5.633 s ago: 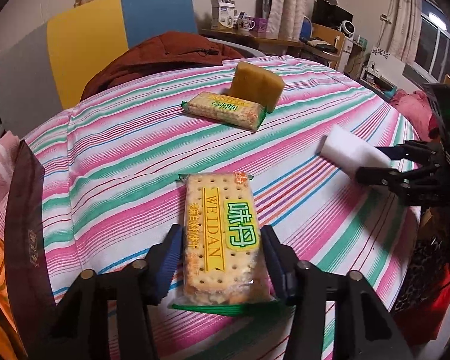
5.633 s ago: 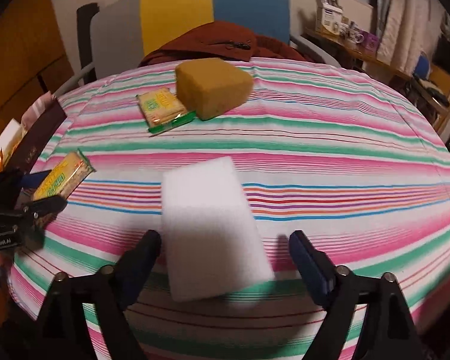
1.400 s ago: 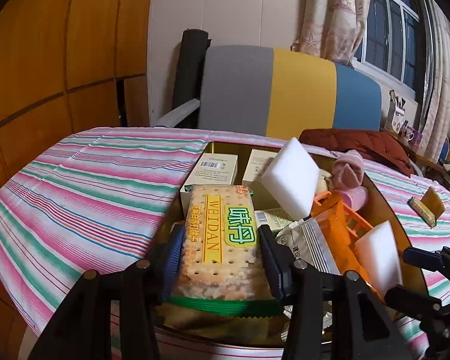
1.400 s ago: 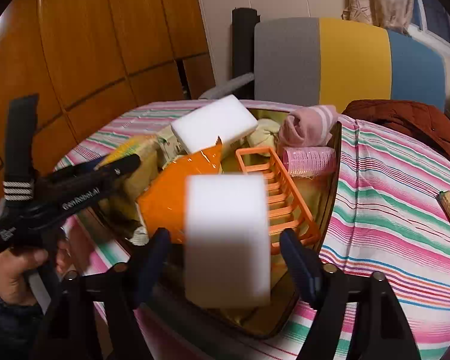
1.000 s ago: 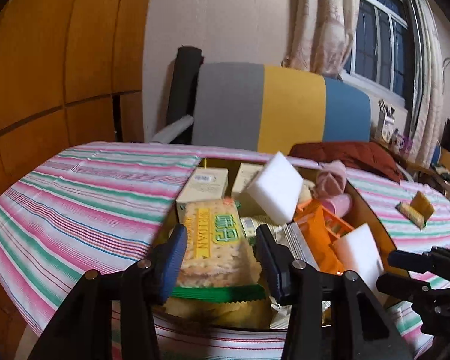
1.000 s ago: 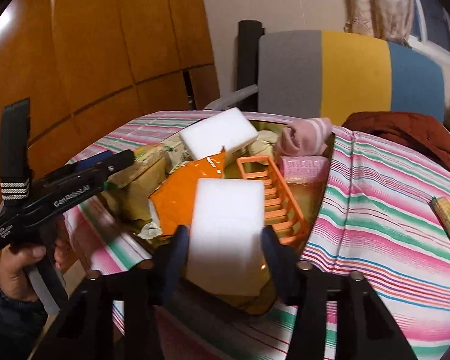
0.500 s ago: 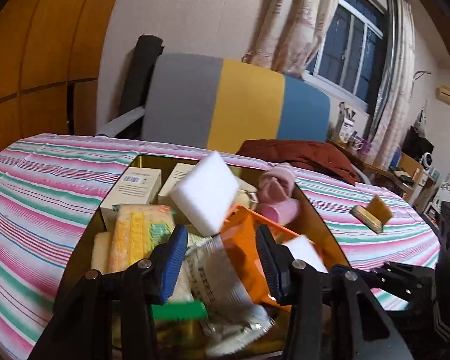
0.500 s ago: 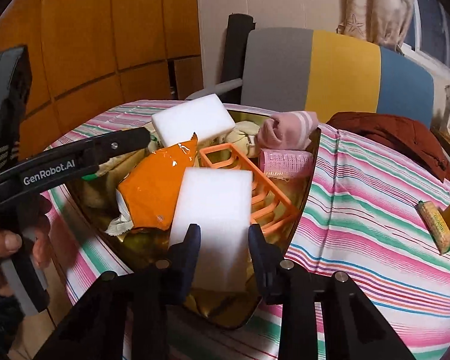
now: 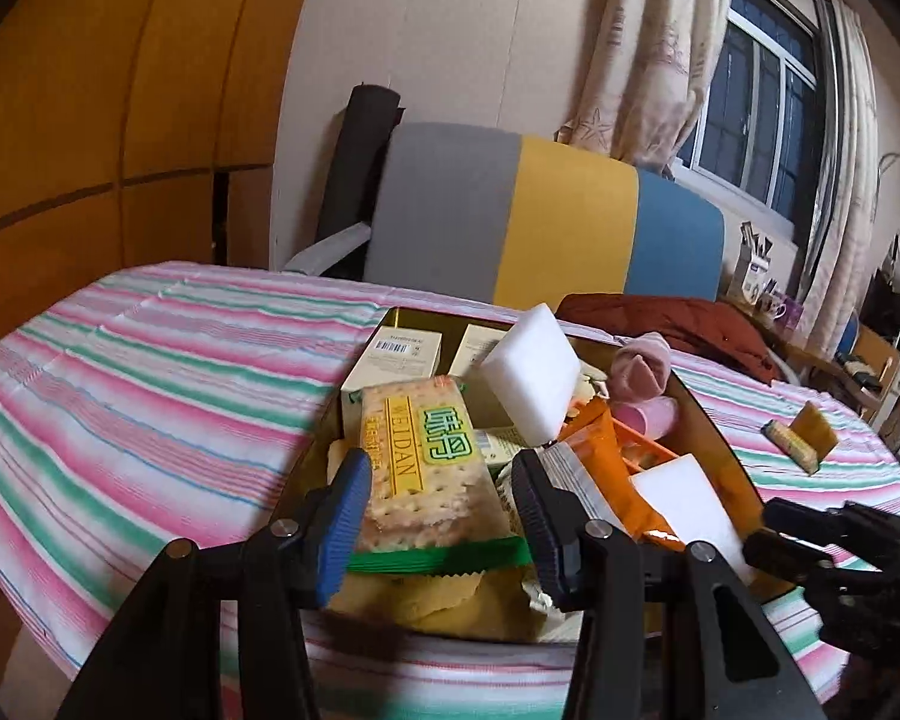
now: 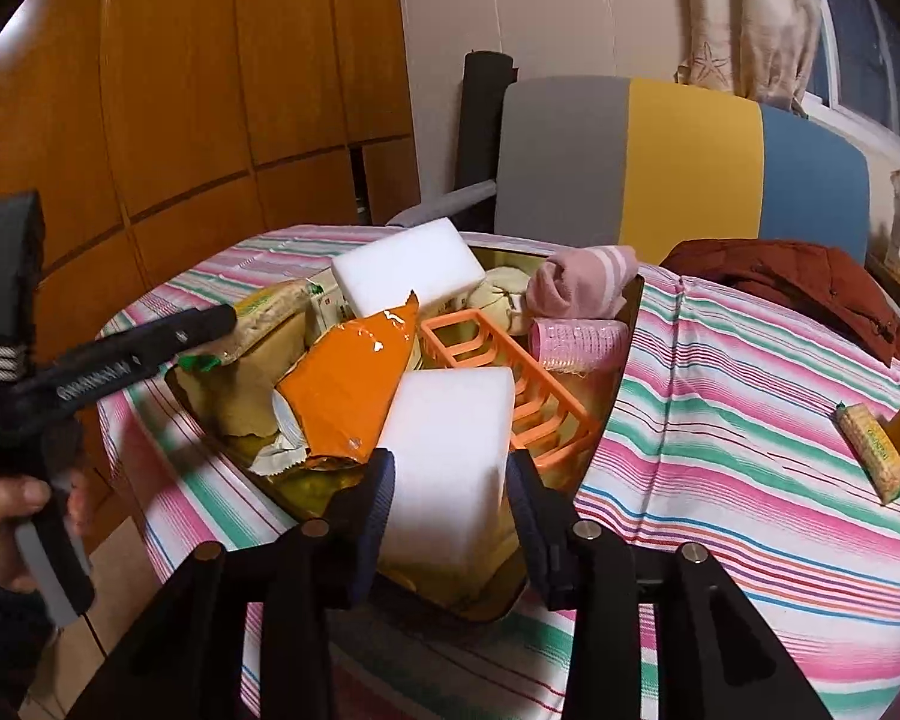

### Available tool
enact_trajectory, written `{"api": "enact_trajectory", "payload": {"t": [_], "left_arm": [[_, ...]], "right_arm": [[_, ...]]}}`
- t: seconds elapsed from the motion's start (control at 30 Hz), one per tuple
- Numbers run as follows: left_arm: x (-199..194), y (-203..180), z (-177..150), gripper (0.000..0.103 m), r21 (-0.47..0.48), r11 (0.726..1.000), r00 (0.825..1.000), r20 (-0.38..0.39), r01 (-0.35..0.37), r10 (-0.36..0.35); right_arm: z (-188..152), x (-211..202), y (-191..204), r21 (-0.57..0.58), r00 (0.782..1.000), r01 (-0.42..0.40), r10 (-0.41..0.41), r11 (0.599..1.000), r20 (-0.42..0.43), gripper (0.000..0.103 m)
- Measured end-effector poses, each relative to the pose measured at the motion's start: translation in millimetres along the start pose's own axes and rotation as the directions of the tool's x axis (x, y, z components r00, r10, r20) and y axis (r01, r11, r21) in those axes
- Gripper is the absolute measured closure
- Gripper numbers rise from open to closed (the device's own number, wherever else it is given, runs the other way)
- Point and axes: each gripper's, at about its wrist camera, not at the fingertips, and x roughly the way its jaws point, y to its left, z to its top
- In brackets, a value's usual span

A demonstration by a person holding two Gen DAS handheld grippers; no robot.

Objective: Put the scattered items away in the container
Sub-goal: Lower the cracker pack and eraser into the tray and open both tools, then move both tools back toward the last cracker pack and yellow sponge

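Your left claw (image 9: 438, 513) grips the cracker pack (image 9: 429, 456), your right claw (image 10: 450, 510) the white sponge (image 10: 450, 450), above the container (image 10: 621, 348); beyond it, two items (image 10: 888, 444) remain

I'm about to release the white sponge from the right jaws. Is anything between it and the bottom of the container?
Yes. The white sponge is over a packed container: the orange bag and the orange rack lie beneath it, so it would likely land on them.

The left tool (image 9: 441, 510) grips a cracker packet (image 9: 429, 456) over the crowded gold container (image 9: 699, 414) on the striped tabletop (image 9: 150, 384).
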Motion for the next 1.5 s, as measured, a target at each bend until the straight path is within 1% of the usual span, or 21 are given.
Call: {"api": "enact_trajectory", "payload": {"t": [0.03, 0.1, 0.13, 0.2, 0.23, 0.27, 0.33, 0.37, 0.43, 0.47, 0.5, 0.57, 0.63, 0.7, 0.77, 0.97, 1.1, 1.17, 1.3, 1.4, 1.5], "left_arm": [[3, -5, 1, 0.055, 0.014, 1.0, 1.0, -0.002, 0.007, -0.007], [7, -14, 5, 0.055, 0.02, 0.997, 0.998, -0.008, 0.07, -0.07], [12, -21, 8, 0.055, 0.028, 0.993, 0.993, -0.019, 0.119, -0.118], [24, -33, 9, 0.055, 0.041, 0.985, 0.985, -0.039, 0.168, -0.166], [34, -37, 8, 0.055, 0.03, 0.978, 0.977, -0.069, 0.205, -0.203], [37, -39, 7, 0.059, 0.027, 0.979, 0.978, -0.07, 0.2, -0.198], [20, -40, 9, 0.06, 0.049, 0.976, 0.977, -0.011, 0.211, -0.211], [10, -39, 10, 0.06, 0.061, 0.976, 0.977, 0.02, 0.209, -0.21], [-7, -33, 15, 0.059, 0.078, 0.985, 0.986, 0.059, 0.154, -0.159], [-11, -29, 17, 0.058, 0.075, 0.987, 0.988, 0.06, 0.14, -0.144], [-13, -21, 17, 0.058, 0.062, 0.994, 0.995, 0.05, 0.088, -0.091], [-12, -11, 16, 0.057, 0.052, 0.998, 0.999, 0.035, 0.024, -0.026], [-8, -2, 12, 0.054, 0.038, 0.999, 1.0, 0.008, -0.023, 0.023], [1, 4, 6, 0.053, 0.022, 1.0, 0.999, -0.044, -0.016, 0.017], [5, 4, 2, 0.053, 0.023, 1.0, 0.998, -0.062, -0.017, 0.018], [9, -7, -2, 0.054, 0.068, 0.997, 0.999, -0.044, -0.027, 0.03], [17, -17, 6, 0.055, 0.077, 0.997, 0.999, -0.045, 0.008, -0.005], [28, -22, 9, 0.055, 0.062, 0.997, 0.997, -0.068, 0.037, -0.033], [37, -36, 15, 0.055, 0.066, 0.996, 0.996, -0.077, 0.052, -0.047], [52, -46, 19, 0.055, 0.082, 0.997, 0.992, -0.122, 0.013, -0.003], [57, -46, 17, 0.055, 0.085, 0.996, 0.989, -0.144, -0.016, 0.028]], "right_arm": [[0, -1, 0, -0.001, 1.0, 0.001, -0.001, 1.0, 0.002, 0.062], [-1, -4, 0, -0.001, 1.0, 0.004, -0.004, 1.0, 0.002, 0.062], [-2, -4, 0, 0.002, 1.0, 0.007, -0.007, 1.0, 0.001, 0.062], [-3, -5, -2, 0.011, 1.0, 0.014, -0.014, 1.0, 0.0, 0.062], [-3, -5, -4, 0.017, 1.0, 0.017, -0.017, 1.0, -0.001, 0.062], [-4, -6, -6, 0.02, 1.0, 0.02, -0.02, 1.0, -0.003, 0.062], [-5, -8, -10, 0.028, 1.0, 0.027, -0.027, 0.999, -0.004, 0.061], [-6, -9, -12, 0.036, 1.0, 0.026, -0.026, 0.999, -0.002, 0.06], [-6, -11, -16, 0.052, 1.0, 0.02, -0.02, 0.998, 0.002, 0.056], [-6, -10, -18, 0.062, 1.0, 0.013, -0.013, 0.998, 0.002, 0.055], [-6, -10, -19, 0.07, 1.0, 0.004, -0.005, 0.998, 0.004, 0.055], [-7, -10, -17, 0.071, 1.0, -0.006, 0.006, 0.997, 0.004, 0.054], [-8, -9, -14, 0.07, 1.0, -0.015, 0.015, 0.997, 0.001, 0.047], [-9, -9, -11, 0.062, 1.0, -0.019, 0.019, 0.998, 0.001, 0.046], [-10, -9, -11, 0.063, 1.0, -0.018, 0.018, 0.998, 0.0, 0.046], [-11, -11, -13, 0.074, 1.0, -0.006, 0.006, 0.997, -0.001, 0.044], [-11, -12, -14, 0.075, 1.0, 0.004, -0.005, 0.997, 0.002, 0.044], [-11, -13, -14, 0.074, 1.0, 0.01, -0.01, 0.997, 0.002, 0.044], [-12, -14, -20, 0.084, 1.0, 0.027, -0.027, 0.996, -0.005, 0.044], [-13, -17, -24, 0.091, 0.999, 0.036, -0.035, 0.995, -0.007, 0.044], [-14, -21, -29, 0.102, 0.999, 0.04, -0.041, 0.994, 0.0, 0.043]]}}
